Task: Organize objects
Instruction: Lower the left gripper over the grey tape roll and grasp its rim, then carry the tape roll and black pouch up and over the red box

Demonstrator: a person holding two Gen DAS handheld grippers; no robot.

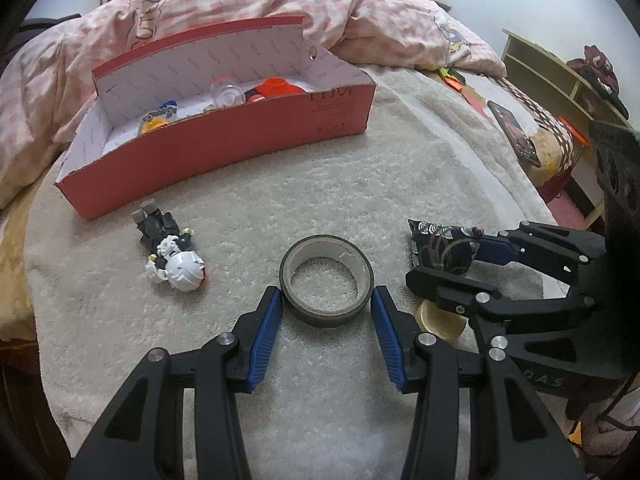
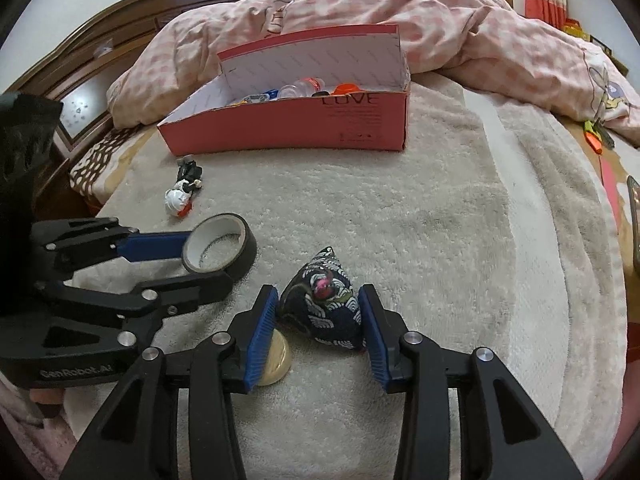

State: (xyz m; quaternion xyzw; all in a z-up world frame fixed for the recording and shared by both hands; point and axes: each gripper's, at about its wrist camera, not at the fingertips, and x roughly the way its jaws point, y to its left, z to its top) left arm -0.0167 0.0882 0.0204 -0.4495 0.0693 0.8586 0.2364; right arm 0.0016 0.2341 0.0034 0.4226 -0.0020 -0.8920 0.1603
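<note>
A black tape roll (image 1: 326, 304) lies flat on the cream blanket, and my left gripper (image 1: 326, 292) is shut on it, a blue pad against each side. To its right stands a dark patterned fabric pouch (image 2: 320, 308), set between the jaws of my right gripper (image 2: 319, 292); they stand open, close beside its sides, and the pouch rests unsqueezed on the blanket. A small robot toy figure (image 1: 172, 252) lies on its back near the red box (image 1: 240, 152). The box holds a clear bottle, an orange piece and other small things.
A cream round disc (image 2: 276, 364) lies under my right gripper's left finger. A rumpled pink quilt (image 1: 240, 0) is heaped behind the box. A phone (image 1: 516, 132) and orange bits lie near the bed's right edge, with a low shelf (image 1: 560, 72) beyond.
</note>
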